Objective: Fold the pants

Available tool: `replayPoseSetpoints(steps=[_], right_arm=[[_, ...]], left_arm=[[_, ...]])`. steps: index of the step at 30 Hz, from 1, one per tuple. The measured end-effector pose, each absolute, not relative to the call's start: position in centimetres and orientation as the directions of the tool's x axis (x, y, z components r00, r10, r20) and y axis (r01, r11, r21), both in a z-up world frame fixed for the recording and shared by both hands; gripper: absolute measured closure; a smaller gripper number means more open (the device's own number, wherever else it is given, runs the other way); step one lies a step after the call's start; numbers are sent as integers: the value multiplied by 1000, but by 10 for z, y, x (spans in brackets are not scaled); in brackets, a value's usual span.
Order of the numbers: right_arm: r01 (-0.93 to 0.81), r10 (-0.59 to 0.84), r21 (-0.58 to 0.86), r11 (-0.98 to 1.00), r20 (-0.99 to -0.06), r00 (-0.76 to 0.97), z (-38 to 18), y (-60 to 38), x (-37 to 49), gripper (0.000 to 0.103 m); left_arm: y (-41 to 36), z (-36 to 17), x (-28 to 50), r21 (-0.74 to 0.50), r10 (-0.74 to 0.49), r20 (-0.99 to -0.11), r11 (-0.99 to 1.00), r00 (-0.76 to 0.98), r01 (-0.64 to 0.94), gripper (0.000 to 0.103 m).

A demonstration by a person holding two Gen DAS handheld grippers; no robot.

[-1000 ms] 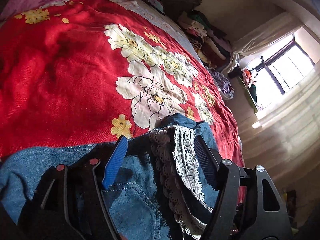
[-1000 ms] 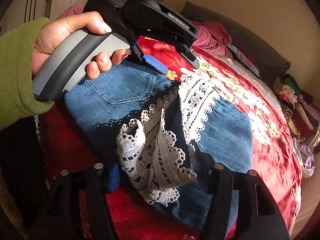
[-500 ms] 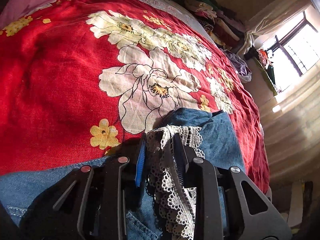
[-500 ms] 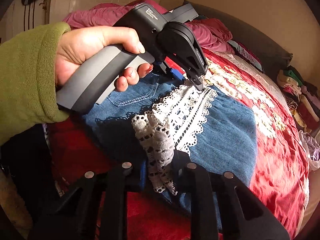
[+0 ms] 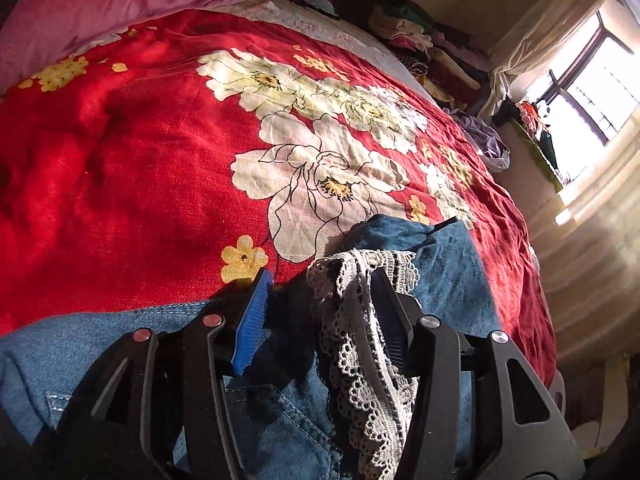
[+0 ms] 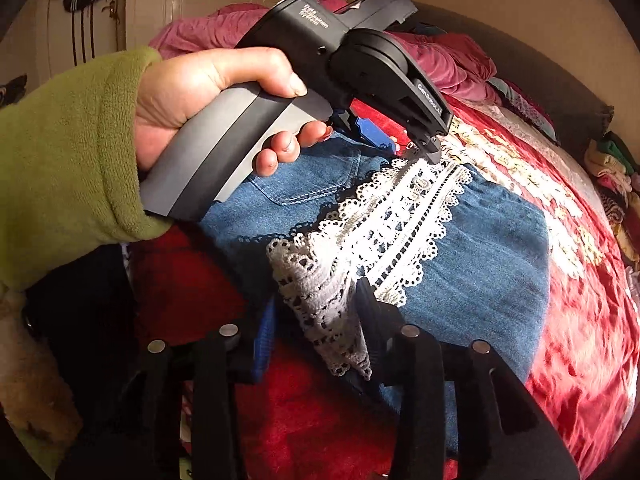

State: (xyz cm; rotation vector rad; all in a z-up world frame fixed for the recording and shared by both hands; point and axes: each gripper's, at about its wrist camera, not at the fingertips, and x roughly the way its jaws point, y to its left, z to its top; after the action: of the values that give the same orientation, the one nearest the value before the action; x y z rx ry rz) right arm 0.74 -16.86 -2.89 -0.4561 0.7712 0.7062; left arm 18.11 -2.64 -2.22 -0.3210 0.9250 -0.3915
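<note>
"GenRobot.AI" is printed in white along the black arm of the left tongs (image 6: 404, 142). Small white lettering on its housing is too blurred to be read.

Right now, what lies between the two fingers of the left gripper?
In the left wrist view, the lace hem of the pants lies between the opening left gripper fingers, against the right one.

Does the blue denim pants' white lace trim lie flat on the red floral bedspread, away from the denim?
No: in the right wrist view the white lace trim lies on the blue denim pants, which cover the red floral bedspread there.
</note>
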Motion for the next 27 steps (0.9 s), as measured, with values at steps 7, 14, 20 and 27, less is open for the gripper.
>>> replayPoseSetpoints(steps=[7, 14, 20, 27], right_arm=[[-716, 485, -12, 698, -727, 485, -1, -197, 4, 50], [-603, 409, -29, 797, -709, 574, 13, -239, 6, 48], [-547, 383, -26, 837, -686, 619, 21, -255, 7, 41], [-517, 374, -31, 856, -654, 658, 33, -262, 6, 34]], left_arm=[[-19, 1, 147, -362, -402, -685, 912, 608, 194, 43], [-17, 19, 104, -261, -334, -670, 942, 663, 210, 32], [-19, 28, 71, -228, -311, -658, 950, 686, 212, 21], [-29, 39, 50, -184, -289, -642, 957, 710, 224, 12]])
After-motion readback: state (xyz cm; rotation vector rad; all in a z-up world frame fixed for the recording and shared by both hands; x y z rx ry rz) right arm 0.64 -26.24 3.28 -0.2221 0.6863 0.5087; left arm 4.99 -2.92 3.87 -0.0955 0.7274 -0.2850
